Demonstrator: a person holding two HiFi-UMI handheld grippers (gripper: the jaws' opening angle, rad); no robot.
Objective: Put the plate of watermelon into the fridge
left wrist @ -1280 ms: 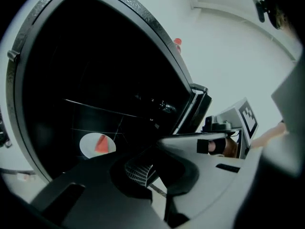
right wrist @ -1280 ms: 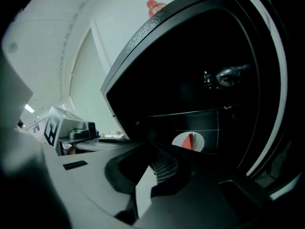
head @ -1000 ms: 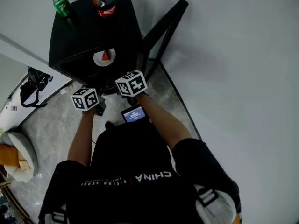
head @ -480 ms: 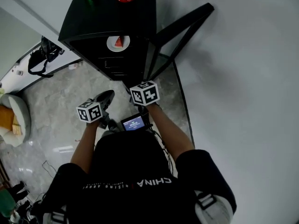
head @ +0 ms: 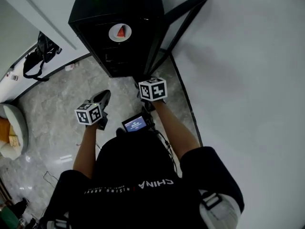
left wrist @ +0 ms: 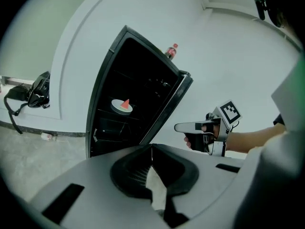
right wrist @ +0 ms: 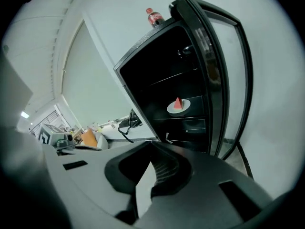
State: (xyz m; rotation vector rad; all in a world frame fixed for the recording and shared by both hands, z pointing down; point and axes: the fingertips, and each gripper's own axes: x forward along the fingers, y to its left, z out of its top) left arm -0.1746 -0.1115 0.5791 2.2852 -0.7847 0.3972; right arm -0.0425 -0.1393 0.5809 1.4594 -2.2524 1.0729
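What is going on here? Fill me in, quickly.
A person faces a black fridge whose door is open. The plate of watermelon sits on a shelf inside it. The left gripper and the right gripper are both shut with nothing in them, held clear of the fridge. A cola bottle stands on top. The door is not yet closed.

Lounge-like room: drinks fridge (head: 143, 6), marble floor (head: 52, 109)
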